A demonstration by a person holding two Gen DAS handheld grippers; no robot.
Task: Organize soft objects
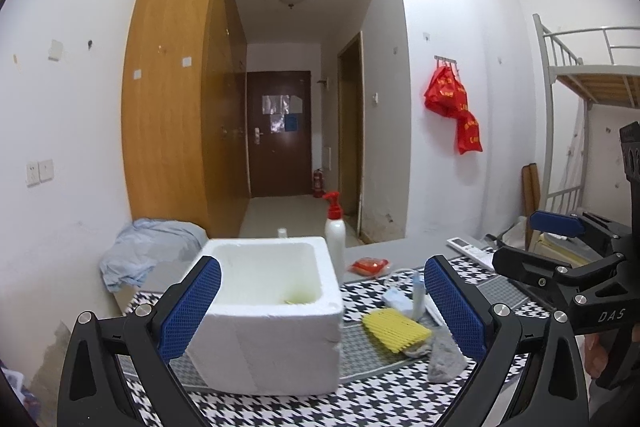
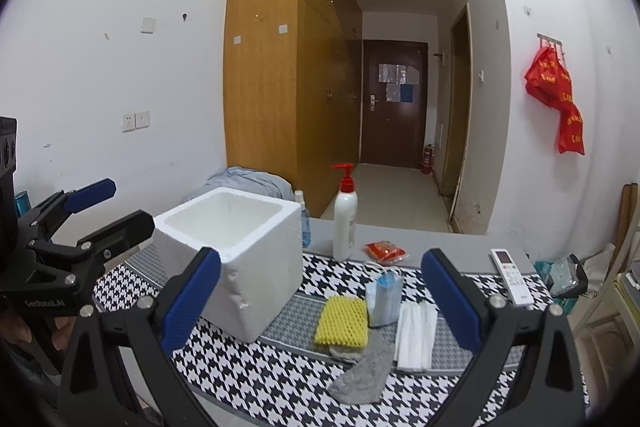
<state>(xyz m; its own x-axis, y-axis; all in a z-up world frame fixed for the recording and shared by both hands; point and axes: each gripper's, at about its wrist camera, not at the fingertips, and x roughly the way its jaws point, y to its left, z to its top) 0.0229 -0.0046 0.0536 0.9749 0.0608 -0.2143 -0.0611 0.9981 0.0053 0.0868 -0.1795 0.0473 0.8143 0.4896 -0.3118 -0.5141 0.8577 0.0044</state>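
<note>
**A:** Left hand-held gripper [image 1: 322,311] first, from its own camera: how does it stand?

**B:** Spread wide and holding nothing. The white foam box [image 1: 268,315] fills the gap between its blue pads and leans toward the left pad. The soft things lie ahead and to the right on the checked tabletop [image 1: 360,399]: a yellow sponge [image 1: 396,331], a grey sock [image 1: 442,359] partly tucked under it, and a blue face mask [image 1: 396,297] just behind. All of them sit close to the right pad, beside the box and not in it.

**A:** And the other one in that view?

**B:** The right hand-held gripper [image 1: 532,239] hangs at the right edge, above the tabletop, released as well.

**A:** Now the right wrist camera.

**B:** The right hand-held gripper [image 2: 320,307] is open and empty too, and here the pile falls squarely between its pads. The sponge [image 2: 342,321] is nearest the middle, its long side running away from the camera. The sock [image 2: 362,375] trails from under it toward the camera, the mask [image 2: 384,297] stands just behind, and folded white tissues [image 2: 416,335] lie just to the right. The box [image 2: 236,251] stands to the left, open top up, and the left hand-held gripper [image 2: 114,203] hovers beyond it.

**A:** So which arm is nearer?

**B:** The right one, I'd judge: straight down onto the sponge, then left to the box.
</note>
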